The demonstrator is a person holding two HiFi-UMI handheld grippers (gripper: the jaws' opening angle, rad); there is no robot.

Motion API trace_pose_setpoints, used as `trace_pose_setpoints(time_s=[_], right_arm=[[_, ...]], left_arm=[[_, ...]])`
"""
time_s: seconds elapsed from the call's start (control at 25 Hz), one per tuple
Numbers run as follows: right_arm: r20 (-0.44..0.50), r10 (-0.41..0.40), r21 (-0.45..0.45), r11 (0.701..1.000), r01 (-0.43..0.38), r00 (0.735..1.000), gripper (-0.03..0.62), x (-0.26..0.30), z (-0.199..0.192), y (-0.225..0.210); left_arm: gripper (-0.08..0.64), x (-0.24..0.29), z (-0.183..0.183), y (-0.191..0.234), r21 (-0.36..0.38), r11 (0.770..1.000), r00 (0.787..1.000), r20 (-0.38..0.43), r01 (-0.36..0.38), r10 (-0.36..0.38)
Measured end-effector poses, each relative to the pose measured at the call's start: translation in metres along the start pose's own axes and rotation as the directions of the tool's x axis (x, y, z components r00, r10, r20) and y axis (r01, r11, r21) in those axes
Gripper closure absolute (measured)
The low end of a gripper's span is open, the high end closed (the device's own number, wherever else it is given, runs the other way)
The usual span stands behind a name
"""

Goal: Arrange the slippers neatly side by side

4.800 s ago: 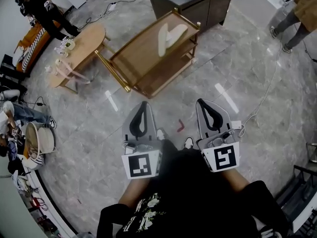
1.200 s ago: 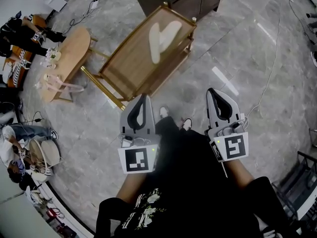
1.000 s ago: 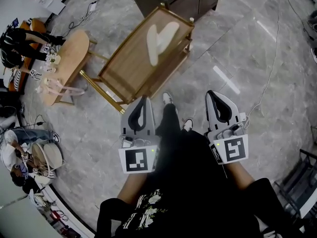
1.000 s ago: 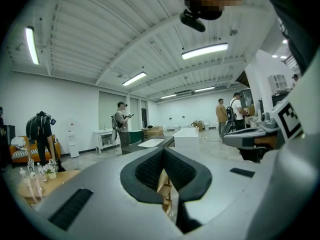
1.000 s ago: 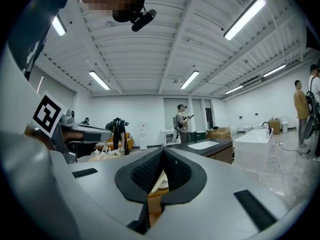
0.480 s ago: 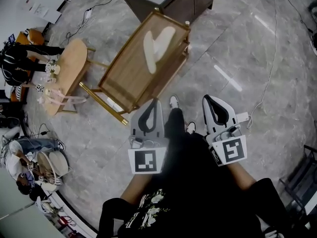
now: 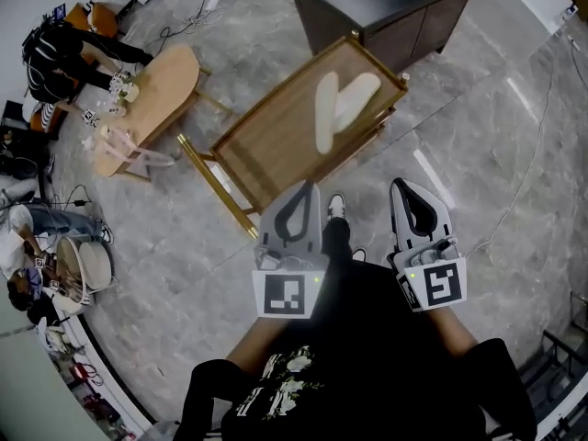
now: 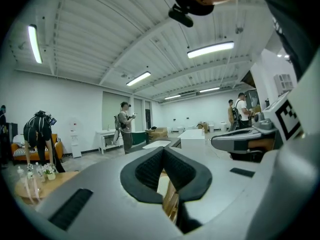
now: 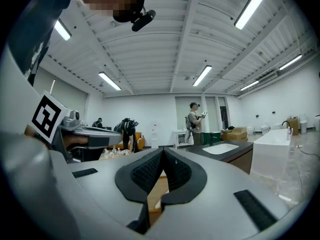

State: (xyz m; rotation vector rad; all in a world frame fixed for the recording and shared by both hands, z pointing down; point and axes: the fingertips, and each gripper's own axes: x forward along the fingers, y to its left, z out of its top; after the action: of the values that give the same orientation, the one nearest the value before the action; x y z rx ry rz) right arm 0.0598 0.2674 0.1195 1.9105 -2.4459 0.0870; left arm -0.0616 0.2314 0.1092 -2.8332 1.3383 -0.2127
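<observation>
Holding left gripper [image 7: 307, 187] and right gripper [image 7: 402, 186] pressed together, pinching nothing. Hanging apart from slippers [image 7: 338, 108], seemingly splayed on wooden cart [image 7: 266, 150].

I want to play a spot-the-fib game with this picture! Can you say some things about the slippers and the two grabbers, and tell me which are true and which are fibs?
1. Two pale slippers lie on the wooden trolley. True.
2. The slippers sit neatly side by side. False: they spread apart in a V shape.
3. The left gripper is holding a slipper. False: its jaws are shut on nothing, and it is short of the slippers.
4. The right gripper has its jaws shut too. True.
</observation>
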Motion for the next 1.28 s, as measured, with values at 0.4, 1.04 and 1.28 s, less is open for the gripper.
trace_pose_setpoints(time_s=[0.4,1.04,1.28], right_arm=[[0.045,-0.021,-0.123,0.992,0.027,0.999,0.594,0.078,0.044,-0.025],[0.021,-0.012,-0.068,0.998,0.014,1.0,0.594,0.167,0.045,-0.079],[-0.002,0.139,-0.049,0.989,-0.139,0.99,0.594,0.214,0.037,-0.099]], left_arm=[[0.557,0.063,0.009,0.052,-0.018,1.0,0.999,0.052,0.013,-0.012],[0.557,0.153,0.02,0.097,-0.01,1.0,1.0,-0.005,-0.006,0.006],[0.555,0.175,0.013,0.106,-0.01,0.991,0.99,-0.048,-0.135,0.134]])
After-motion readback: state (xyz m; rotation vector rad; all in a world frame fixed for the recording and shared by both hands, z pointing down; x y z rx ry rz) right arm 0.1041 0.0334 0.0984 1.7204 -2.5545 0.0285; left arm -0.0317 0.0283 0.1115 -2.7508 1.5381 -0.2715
